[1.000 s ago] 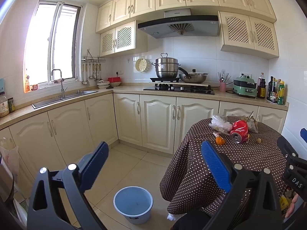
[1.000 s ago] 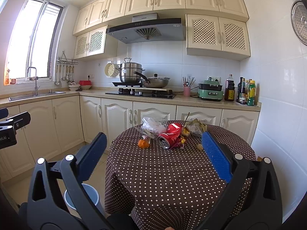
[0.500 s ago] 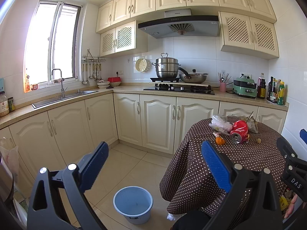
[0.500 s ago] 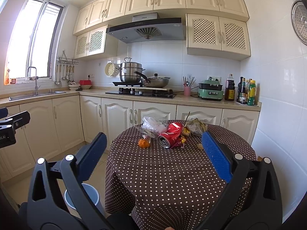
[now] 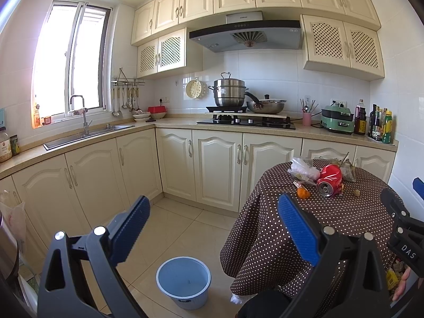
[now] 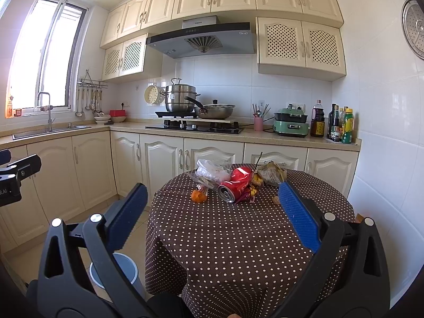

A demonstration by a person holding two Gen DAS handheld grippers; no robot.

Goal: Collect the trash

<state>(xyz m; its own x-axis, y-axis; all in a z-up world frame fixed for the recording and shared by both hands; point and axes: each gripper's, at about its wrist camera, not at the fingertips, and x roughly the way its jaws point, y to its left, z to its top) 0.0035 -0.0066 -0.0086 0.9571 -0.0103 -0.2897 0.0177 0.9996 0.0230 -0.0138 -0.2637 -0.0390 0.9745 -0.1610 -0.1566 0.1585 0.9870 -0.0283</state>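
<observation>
Cream kitchen, round table (image 6: 238, 238) in dotted brown cloth. Right tongs (image 6: 212, 212) level, spread wide, empty, aimed over tabletop. Trash ahead between its tips: red can (image 6: 235, 184), clear bag (image 6: 212, 171), orange scrap (image 6: 198, 195). Left tongs (image 5: 212, 228) level, spread, empty, over floor; blue bucket (image 5: 183, 278) below, table to its right.
</observation>
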